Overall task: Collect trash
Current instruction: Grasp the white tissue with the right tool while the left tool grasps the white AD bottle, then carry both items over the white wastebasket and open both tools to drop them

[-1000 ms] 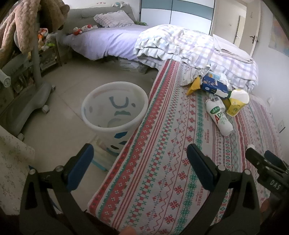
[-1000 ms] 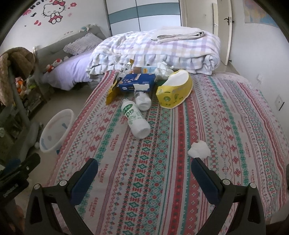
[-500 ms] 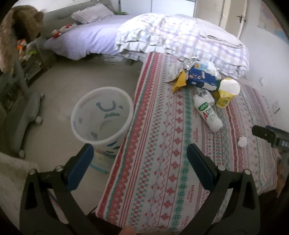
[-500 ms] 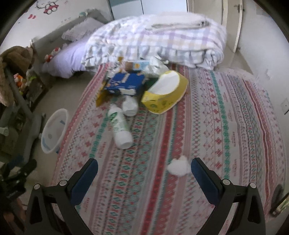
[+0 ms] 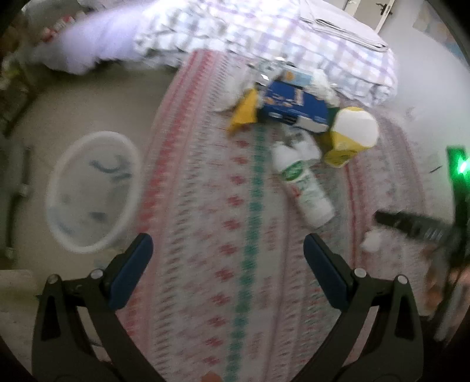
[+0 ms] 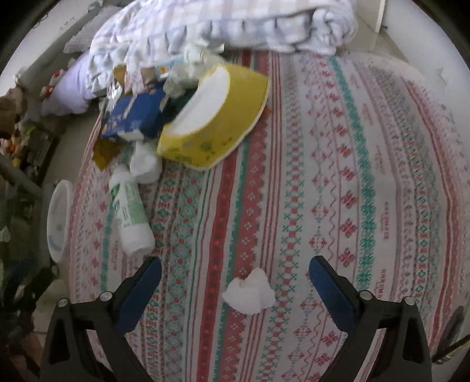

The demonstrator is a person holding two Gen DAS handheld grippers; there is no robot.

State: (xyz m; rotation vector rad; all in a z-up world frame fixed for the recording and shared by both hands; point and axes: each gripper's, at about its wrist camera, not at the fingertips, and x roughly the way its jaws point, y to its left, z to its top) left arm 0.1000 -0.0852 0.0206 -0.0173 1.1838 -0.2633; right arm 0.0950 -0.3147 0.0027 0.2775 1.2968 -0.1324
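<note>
A crumpled white tissue [image 6: 249, 293] lies on the patterned bedspread between my open right gripper's [image 6: 235, 279] fingers, slightly ahead of them; it also shows in the left wrist view [image 5: 373, 241]. A white bottle with a green label [image 6: 129, 211] [image 5: 305, 188] lies on its side. Behind it is a pile with a yellow tissue box [image 6: 217, 117] [image 5: 349, 135], a blue box [image 6: 135, 114] [image 5: 293, 105] and wrappers. My left gripper [image 5: 226, 261] is open and empty above the bed's near edge. The white trash bin [image 5: 91, 191] [image 6: 58, 217] stands on the floor to the left.
A folded checked quilt [image 5: 264, 38] [image 6: 235, 26] lies across the far end of the bed. A second bed with lilac sheets [image 5: 88, 55] is at the back left. The right gripper's finger [image 5: 411, 226] shows at the right of the left wrist view.
Both grippers have moved forward over the bed. The right gripper has dropped toward the tissue, which now sits between its fingers. Both stay open.
</note>
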